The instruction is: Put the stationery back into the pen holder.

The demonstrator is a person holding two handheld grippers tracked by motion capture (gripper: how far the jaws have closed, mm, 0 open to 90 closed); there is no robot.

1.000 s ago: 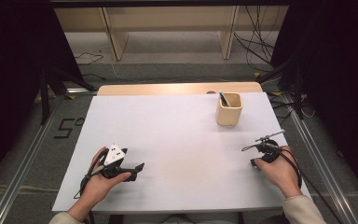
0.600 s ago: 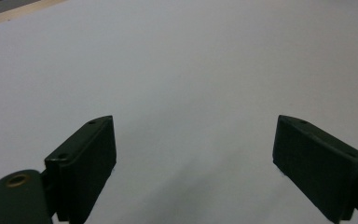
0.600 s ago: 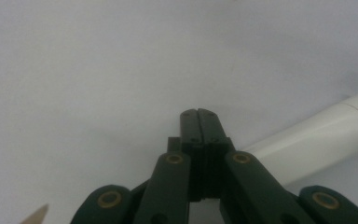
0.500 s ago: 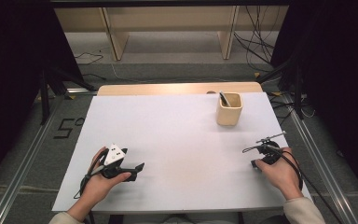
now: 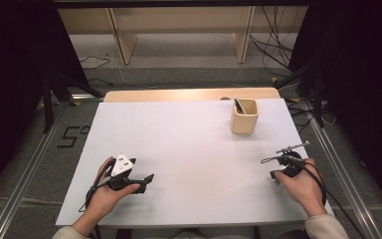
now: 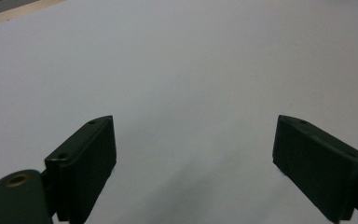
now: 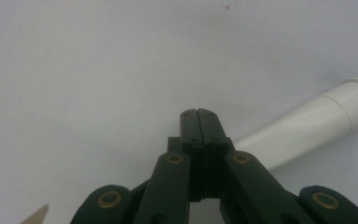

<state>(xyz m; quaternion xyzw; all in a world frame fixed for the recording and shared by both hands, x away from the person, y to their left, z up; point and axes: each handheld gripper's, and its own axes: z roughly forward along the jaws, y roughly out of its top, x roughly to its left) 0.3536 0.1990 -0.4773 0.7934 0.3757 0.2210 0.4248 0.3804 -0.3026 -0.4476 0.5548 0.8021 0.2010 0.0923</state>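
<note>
The cup (image 5: 244, 116), 1 dark stick standing inside, sits upper right on the tabletop (image 5: 189, 144). Left tool (image 5: 139, 180) gapes empty lower left; right tool (image 5: 277, 162) rests clamped shut on nothing, likely both parked idle.

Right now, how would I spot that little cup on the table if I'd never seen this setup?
Start at the big white table and look toward its far right corner. There stands a small cream cup, upright, with a dark stick-like thing leaning inside it. It is the one standing container on the sheet, well away from both hand-held tools.
</note>
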